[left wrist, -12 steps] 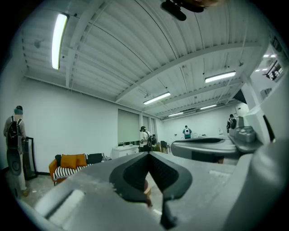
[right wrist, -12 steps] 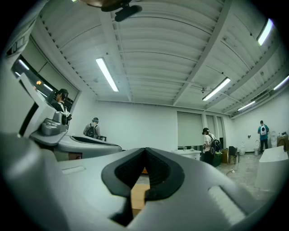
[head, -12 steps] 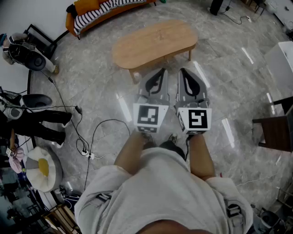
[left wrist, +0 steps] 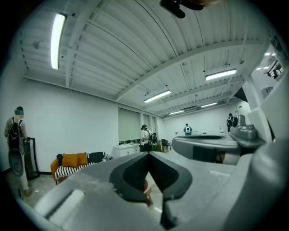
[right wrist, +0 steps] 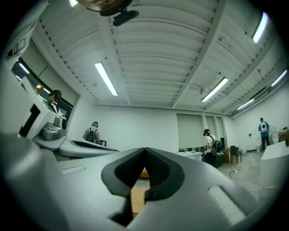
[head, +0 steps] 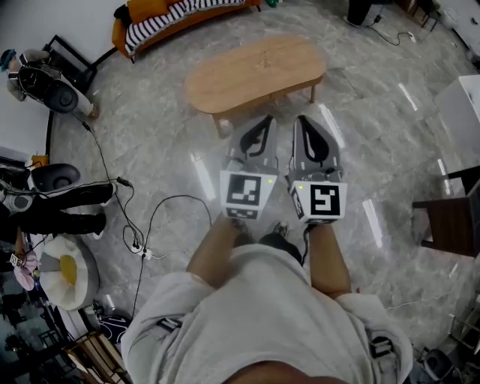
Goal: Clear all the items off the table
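The left tool [head: 262,124] and right tool [head: 305,124] are both closed and empty; the oval light-wood surface [head: 255,71] lies just ahead of both, its long axis crosswise, equally near each; no items show on it.

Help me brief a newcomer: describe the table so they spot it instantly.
On the grey floor, in front of the orange sofa, stands the table. Unlike the dark chair at right, it is low, light wood, with a rounded oblong top.

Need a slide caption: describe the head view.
Grey left gripper and grey right gripper, both shut, poised before oval wooden table.
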Demonstrator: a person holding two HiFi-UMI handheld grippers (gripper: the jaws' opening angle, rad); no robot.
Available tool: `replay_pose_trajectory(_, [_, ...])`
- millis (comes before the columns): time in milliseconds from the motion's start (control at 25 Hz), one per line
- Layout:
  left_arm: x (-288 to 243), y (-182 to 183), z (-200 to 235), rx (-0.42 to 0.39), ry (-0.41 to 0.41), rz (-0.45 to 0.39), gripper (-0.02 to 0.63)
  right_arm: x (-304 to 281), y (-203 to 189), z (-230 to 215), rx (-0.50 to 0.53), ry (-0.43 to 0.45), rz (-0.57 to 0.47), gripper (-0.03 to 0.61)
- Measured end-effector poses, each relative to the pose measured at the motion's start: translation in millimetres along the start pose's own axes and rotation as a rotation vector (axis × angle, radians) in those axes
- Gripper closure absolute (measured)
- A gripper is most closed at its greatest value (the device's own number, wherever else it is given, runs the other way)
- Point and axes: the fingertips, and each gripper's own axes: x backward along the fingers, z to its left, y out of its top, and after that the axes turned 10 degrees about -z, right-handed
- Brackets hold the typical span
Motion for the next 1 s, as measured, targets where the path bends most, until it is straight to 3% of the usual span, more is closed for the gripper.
replay_pose_trajectory(320, [-6, -11, -1, 0.070, 0.040, 0.013, 0.593, 7, -12, -25, -0.018, -0.011, 0.007, 0.572])
replay_pose_trajectory(560, [-17, -19, -6, 0.054, 0.075, 0.021, 0.592, 13, -27, -52, -0.025, -0.019, 0.031, 0.572])
replay_pose_trajectory(1000, [-85, -48, 46, 0.088, 0.037, 0.039, 0.592, -64, -60, -63, -0.015, -0.024, 0.065, 0.572])
